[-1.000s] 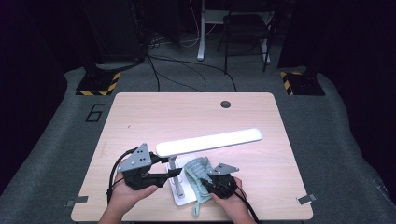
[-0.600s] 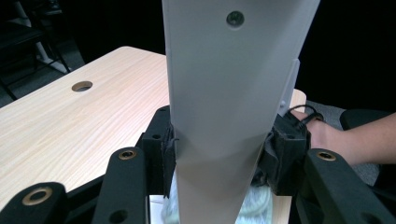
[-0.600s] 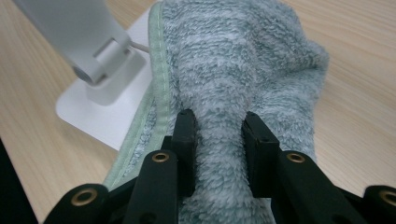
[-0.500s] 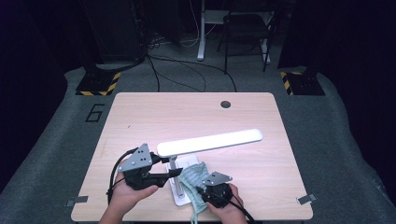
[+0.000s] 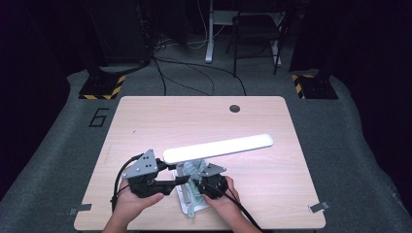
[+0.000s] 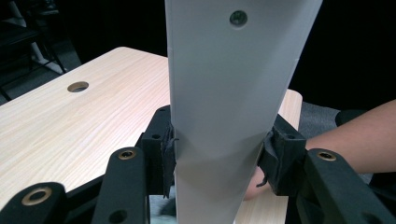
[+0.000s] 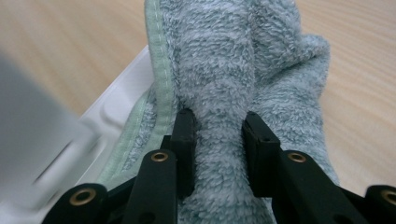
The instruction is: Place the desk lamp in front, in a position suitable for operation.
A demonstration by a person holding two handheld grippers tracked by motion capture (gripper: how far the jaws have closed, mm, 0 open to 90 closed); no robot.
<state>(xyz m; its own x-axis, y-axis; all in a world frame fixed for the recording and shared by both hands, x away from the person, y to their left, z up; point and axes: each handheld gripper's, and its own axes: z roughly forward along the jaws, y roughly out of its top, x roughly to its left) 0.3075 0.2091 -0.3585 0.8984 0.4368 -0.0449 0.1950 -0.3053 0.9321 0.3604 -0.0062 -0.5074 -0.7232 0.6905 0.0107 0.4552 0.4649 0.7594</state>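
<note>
Wooden table (image 5: 145, 126), left gripper (image 6: 217, 154) clamping lamp arm (image 6: 233, 93) — right gripper (image 7: 217, 140) pinching towel (image 7: 233, 60)

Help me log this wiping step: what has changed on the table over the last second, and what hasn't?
The right gripper, shut on the green cloth, slid left across the white lamp base, dragging the cloth closer to the left gripper. The left gripper kept its clamp on the white lamp arm without moving, and the lamp head stayed over the same part of the table.
</note>
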